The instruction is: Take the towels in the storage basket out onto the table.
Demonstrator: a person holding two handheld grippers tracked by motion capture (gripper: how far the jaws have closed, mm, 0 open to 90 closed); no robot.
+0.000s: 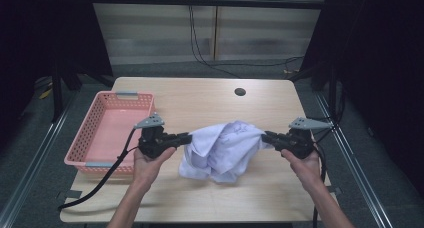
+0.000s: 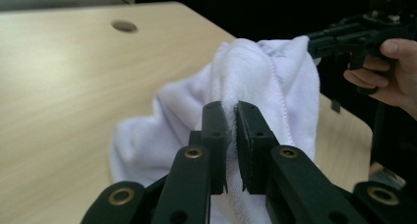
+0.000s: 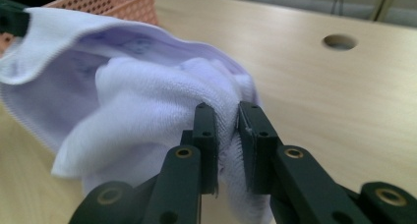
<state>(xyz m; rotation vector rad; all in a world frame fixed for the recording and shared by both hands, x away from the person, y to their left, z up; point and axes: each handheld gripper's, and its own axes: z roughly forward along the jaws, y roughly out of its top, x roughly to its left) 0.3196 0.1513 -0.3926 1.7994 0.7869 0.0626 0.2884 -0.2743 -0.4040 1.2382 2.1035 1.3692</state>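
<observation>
We pinch white towel (image 1: pixel 222 150) with both grippers. Left gripper (image 1: pixel 186 137) bites towel's left edge, right gripper (image 1: pixel 266 136) bites right edge. Towel hangs between us over table (image 1: pixel 200 100) middle. Pink basket (image 1: pixel 97 138) sits left.

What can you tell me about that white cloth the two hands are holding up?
The cloth is a white, faintly lilac towel of soft, fluffy terry with a stitched hem. It hangs crumpled and bunched above the wooden table, its lower folds seeming to rest on the wood. The left tool pinches one edge and the right tool the opposite edge, stretching it between them.
</observation>
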